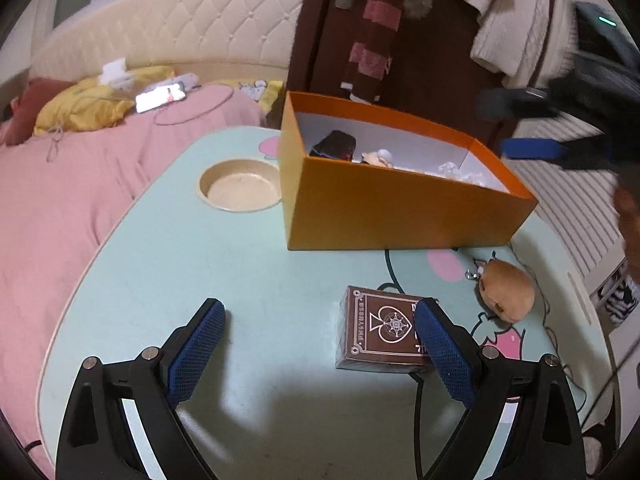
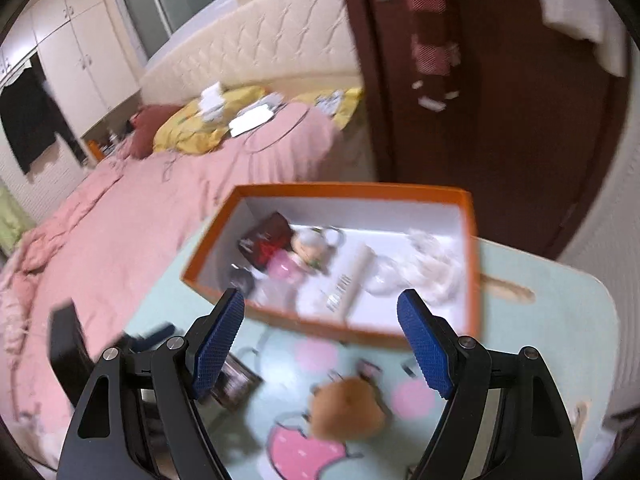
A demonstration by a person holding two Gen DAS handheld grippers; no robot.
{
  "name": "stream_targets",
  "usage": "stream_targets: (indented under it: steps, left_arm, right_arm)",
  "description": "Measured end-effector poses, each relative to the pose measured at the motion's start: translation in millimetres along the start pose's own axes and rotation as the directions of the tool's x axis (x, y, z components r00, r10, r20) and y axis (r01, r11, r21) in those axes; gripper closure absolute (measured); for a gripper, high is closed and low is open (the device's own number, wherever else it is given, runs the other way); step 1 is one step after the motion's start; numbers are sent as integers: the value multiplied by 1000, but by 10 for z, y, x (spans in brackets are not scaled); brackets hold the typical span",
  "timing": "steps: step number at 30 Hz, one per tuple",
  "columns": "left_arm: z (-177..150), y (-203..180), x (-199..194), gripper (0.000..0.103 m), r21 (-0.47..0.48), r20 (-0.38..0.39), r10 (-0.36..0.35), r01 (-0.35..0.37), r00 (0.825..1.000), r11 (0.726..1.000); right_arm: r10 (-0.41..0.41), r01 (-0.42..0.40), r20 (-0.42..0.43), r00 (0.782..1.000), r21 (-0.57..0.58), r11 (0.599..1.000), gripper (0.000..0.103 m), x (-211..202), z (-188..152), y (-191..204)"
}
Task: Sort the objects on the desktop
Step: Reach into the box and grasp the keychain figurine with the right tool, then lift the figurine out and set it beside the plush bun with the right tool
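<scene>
A brown playing-card box (image 1: 376, 332) lies flat on the mint-green table (image 1: 224, 264). My left gripper (image 1: 320, 306) hovers over it, open, and its right finger (image 1: 440, 348) hides the box's right edge. A tan plush toy (image 1: 506, 290) lies to the right of the card box. Behind both stands an open orange box (image 1: 384, 208). My right gripper (image 2: 320, 298) is open and holds nothing. It hangs above the near wall of the orange box (image 2: 472, 240). Below it, blurred, are the plush toy (image 2: 348, 408) and the card box (image 2: 236, 380). Several small items lie in the orange box.
A round cup recess (image 1: 240, 186) is sunk into the table left of the orange box. A bed with a pink cover (image 1: 80, 208) borders the table's left and far sides. A dark wooden door (image 1: 432, 60) with hanging clothes stands behind. A thin cable (image 1: 548, 320) runs along the table's right edge.
</scene>
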State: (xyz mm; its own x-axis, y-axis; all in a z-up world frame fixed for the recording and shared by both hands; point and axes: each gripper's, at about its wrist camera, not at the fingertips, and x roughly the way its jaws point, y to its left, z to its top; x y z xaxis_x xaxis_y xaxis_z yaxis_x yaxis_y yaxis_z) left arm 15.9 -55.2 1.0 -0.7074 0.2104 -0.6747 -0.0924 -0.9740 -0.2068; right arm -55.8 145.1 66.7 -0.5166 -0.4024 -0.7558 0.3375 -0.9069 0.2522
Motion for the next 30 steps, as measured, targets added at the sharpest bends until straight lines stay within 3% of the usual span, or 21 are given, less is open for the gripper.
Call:
stream_targets:
  steps: [1,3,6,10,15,18,21,26,30]
  left_arm:
    - [-6,1,3,8,-2,0,-2,2,1000,1000]
    - [-11,-5,6,8,1,-2,-1,1,1000,1000]
    - [-21,-12,9,8,6,-2,-2,2,1000,1000]
    - [-18,-15,16,7,4,-2,-9,9,1000,1000]
    - [-16,-16,17,6,4,-3,-16,16,1000,1000]
    - [-20,-27,16,5,9,-5,-14,14,1000,1000]
    - [-24,-36,15,5,13,-5,-12,12,1000,1000]
    - [-24,-27,19,5,14,-5,-11,11,1000,1000]
    - [-27,-26,21,5,15,-4,-10,10,1000,1000]
  right_arm:
    - [19,-19,-36,999,6,1000,24,105,118,6]
    - [22,-25,-115,993,-22,999,41,375,310,62]
    - [-20,3,-219,975,-79,997,53,789,449,139]
    - [-18,2,-312,950,-51,999,54,1223,524,148]
    - [-35,27,-386,922,-27,999,64,1531,525,96]
    - [-21,14,-384,923,-21,1000,64,1524,529,86]
    - [4,-3,-346,938,4,1000,64,1417,516,48]
    - [68,-64,-192,979,26,998,64,865,511,49]
    - [126,-126,-69,990,-7,992,64,291,392,143]
